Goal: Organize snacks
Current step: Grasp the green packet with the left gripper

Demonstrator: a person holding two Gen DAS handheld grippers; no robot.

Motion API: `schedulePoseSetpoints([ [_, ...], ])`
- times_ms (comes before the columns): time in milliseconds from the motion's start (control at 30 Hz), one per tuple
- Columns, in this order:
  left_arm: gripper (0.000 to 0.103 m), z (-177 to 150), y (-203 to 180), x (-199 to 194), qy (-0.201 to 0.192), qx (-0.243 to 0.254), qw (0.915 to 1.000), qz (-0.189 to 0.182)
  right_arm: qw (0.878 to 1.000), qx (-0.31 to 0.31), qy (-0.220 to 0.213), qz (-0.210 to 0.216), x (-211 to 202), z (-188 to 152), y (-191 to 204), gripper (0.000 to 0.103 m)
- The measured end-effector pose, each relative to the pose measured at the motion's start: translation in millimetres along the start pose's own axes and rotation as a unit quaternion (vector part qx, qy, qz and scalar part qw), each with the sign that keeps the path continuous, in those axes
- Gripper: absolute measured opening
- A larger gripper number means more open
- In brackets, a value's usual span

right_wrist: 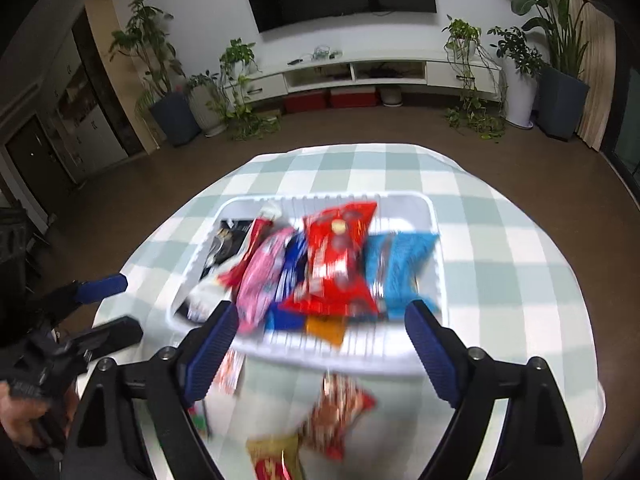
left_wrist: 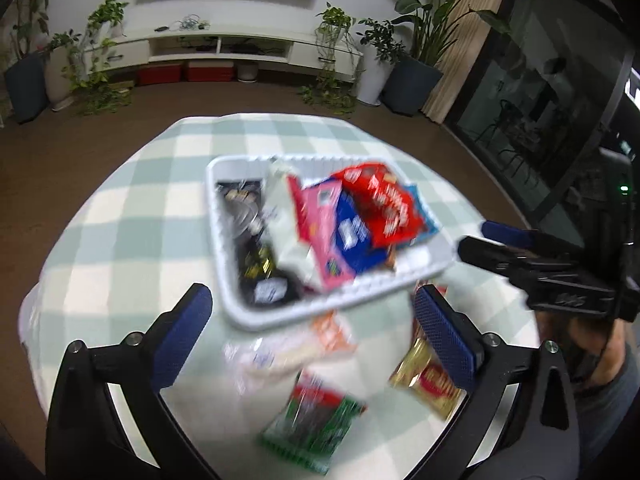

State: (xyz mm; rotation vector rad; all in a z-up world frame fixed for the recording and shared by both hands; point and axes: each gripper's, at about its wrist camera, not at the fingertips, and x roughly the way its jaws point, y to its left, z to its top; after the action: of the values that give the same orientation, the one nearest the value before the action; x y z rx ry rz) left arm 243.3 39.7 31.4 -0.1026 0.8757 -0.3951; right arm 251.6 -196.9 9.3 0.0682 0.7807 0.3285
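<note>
A white basket [left_wrist: 424,266] [right_wrist: 434,216] on the checked table holds several snack packs: red [left_wrist: 390,204] [right_wrist: 340,256], pink [left_wrist: 320,232] [right_wrist: 262,272], blue and black ones. Loose packs lie in front of it: a green one [left_wrist: 316,428], a gold one [left_wrist: 428,380] [right_wrist: 276,460], a white-orange one [left_wrist: 288,348] and a red patterned one [right_wrist: 340,412]. My left gripper [left_wrist: 312,320] is open and empty above the loose packs. My right gripper [right_wrist: 320,336] is open and empty at the basket's near rim. Both views are blurred.
The round table has a green-and-white checked cloth [left_wrist: 132,216] [right_wrist: 500,240]. Beyond it are brown floor, a white TV cabinet [right_wrist: 360,72] and potted plants [left_wrist: 416,76]. Each gripper shows in the other's view [left_wrist: 520,256] [right_wrist: 88,312].
</note>
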Motion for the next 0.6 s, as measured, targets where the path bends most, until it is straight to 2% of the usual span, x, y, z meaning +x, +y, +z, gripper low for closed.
schedulePoseSetpoints([
  [100, 0.102, -31, -5, -8, 0.004, 0.027, 0.9996, 0.012, 1.0, 0.011, -0.002, 0.011, -15, -32, -2, 0.088],
  [233, 0.102, -73, -8, -7, 0.043, 0.05, 0.9976, 0.02, 0.999, 0.03, -0.001, 0.02, -28, -78, -2, 0.088],
  [333, 0.102, -96, -16, 0, 0.073, 0.089, 0.993, 0.026, 0.999, 0.037, 0.006, 0.023, -32, -106, 0, 0.088],
  [600, 0.102, -111, -21, 8, 0.102, 0.128, 0.9858, 0.039, 0.999, 0.024, 0.017, 0.018, -35, -133, 10, 0.088],
])
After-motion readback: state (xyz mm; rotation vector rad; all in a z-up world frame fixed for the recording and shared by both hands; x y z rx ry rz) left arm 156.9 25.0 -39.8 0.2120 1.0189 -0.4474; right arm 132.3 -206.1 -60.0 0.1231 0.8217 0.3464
